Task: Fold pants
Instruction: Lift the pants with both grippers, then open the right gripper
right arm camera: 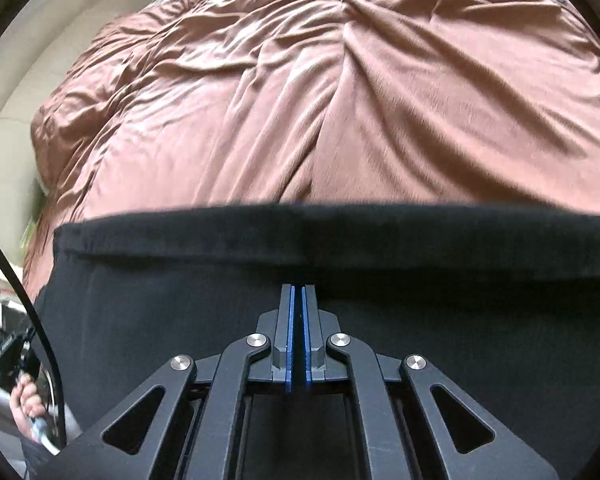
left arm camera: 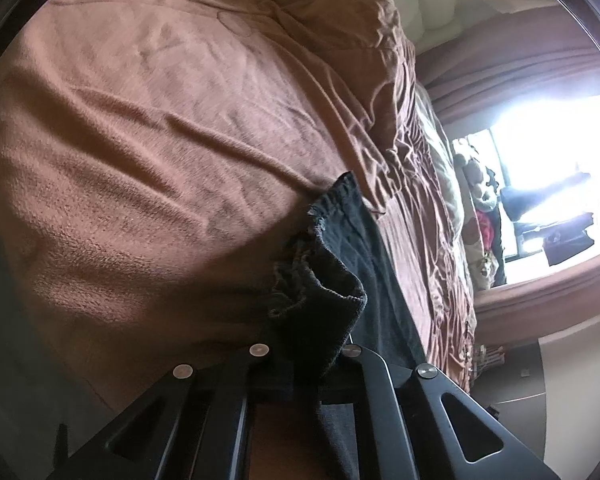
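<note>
Working with black pants (right arm camera: 220, 300) spread on a brown bedspread (left arm camera: 160, 120), a doubled band of the cloth running straight across the right wrist view, wrinkled blanket beginning just beyond it. Pinching a bunched, frayed-looking end of the same garment in the left gripper (left arm camera: 310, 360), jaws closed on the wad, fingertips buried under it. Hovering or resting the right gripper (right arm camera: 299, 294) over the dark fabric with its blue pads (right arm camera: 289, 340) pressed nearly together; not showing clearly whether a thin layer is caught at the tips.

Probably risking, from here:
- Dragging the whole garment instead of folding it, through lifting one end while the other is held loosely or not at all.
- Losing the bunched end, since gripping a thick wad rather than a flat edge is likely leaving some layers free to slide out.
- Snagging the soft bedspread's ridges together with the pants, and so pulling blanket into the fold.
- Ending with a skewed crease, through carrying the two ends unevenly.

Having plenty of open blanket ahead of both grippers for laying the cloth over. Running closer to the bed's edge on the right of the left wrist view, toward the curtain (left arm camera: 512, 52) and bright window (left arm camera: 552, 152), and on the left of the right wrist view, beside a hand (right arm camera: 24, 412) and a dark cable (right arm camera: 18, 280).
</note>
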Demonstrator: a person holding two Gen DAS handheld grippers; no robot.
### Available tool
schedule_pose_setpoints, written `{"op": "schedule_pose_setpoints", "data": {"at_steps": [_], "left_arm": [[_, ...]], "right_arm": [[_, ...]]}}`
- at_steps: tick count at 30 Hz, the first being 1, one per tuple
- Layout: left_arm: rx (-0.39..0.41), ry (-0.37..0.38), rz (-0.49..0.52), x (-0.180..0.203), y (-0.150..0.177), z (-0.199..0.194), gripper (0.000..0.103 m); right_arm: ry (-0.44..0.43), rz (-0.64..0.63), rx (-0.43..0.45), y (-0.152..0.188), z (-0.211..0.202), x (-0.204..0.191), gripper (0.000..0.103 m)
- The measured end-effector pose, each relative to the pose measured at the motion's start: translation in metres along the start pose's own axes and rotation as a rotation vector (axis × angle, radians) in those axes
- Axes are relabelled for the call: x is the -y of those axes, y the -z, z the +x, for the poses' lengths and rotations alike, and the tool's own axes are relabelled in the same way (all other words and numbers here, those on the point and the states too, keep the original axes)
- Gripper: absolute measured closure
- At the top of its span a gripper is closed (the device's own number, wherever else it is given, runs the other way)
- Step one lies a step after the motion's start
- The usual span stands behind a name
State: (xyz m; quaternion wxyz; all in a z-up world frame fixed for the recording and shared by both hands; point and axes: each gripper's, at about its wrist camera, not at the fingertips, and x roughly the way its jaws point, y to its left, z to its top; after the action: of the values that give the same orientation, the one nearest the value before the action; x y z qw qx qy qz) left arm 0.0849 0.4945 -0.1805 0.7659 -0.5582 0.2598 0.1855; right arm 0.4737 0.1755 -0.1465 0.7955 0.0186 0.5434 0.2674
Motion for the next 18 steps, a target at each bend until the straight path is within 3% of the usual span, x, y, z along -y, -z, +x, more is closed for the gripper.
{"op": "schedule_pose_setpoints", "data": {"at_steps": [11, 18], "left_arm": [[0.013, 0.052, 0.009, 0.024, -0.004, -0.008, 0.097], [0.021, 0.098, 0.065, 0.065, -0.011, -0.020, 0.098]], "right_arm": [[-0.065, 0.005, -0.059, 0.053, -0.013, -0.004, 0.103], [-0.103, 0.033, -0.067, 0.080, -0.025, -0.002, 0.103]]}}
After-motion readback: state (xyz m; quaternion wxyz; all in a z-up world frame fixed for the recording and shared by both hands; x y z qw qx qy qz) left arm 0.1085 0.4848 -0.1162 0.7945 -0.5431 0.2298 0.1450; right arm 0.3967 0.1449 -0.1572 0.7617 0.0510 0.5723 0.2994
